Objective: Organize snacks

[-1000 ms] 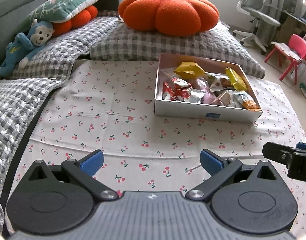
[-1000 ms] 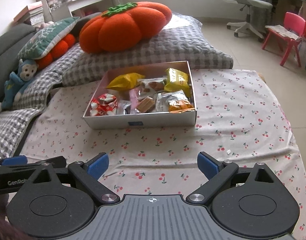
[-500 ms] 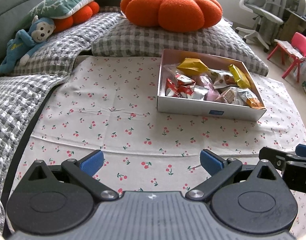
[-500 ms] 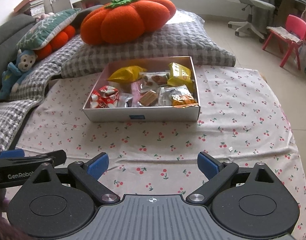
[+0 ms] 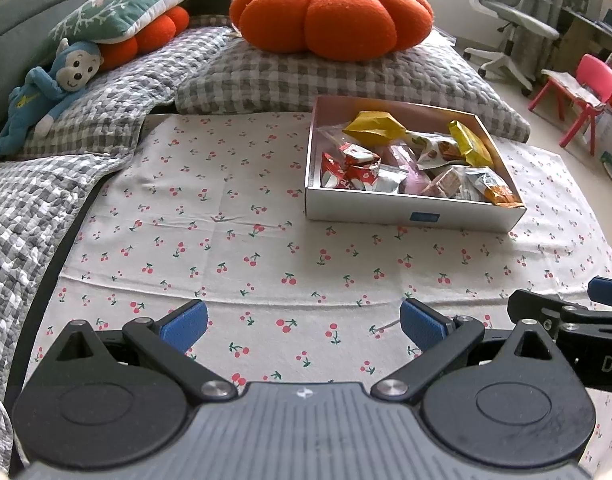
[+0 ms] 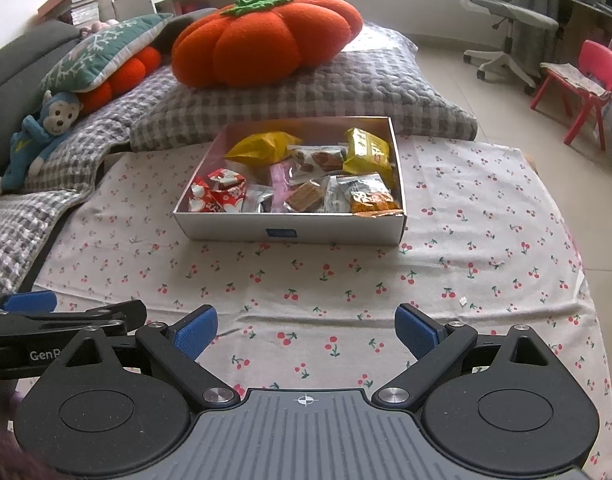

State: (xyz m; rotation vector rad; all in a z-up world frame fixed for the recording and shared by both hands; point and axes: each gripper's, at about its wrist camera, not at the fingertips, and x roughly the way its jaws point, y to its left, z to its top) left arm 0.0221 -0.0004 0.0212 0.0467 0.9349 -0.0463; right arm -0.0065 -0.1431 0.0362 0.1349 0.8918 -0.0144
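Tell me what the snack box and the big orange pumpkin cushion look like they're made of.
The snack box looks like white cardboard, matte: thin straight walls and crisp folded corners. The pumpkin cushion looks like fuzzy plush fabric with a green felt-like stem, soft and puffed into lobes.

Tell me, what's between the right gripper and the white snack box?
Only bare cherry-print cloth lies between the right gripper and the white cardboard snack box, seen in the right wrist view.

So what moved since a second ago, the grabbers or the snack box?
Both grabbers pulled back a little from the box; the left gripper and right gripper stayed open and empty. The snacks and pumpkin cushion didn't move.
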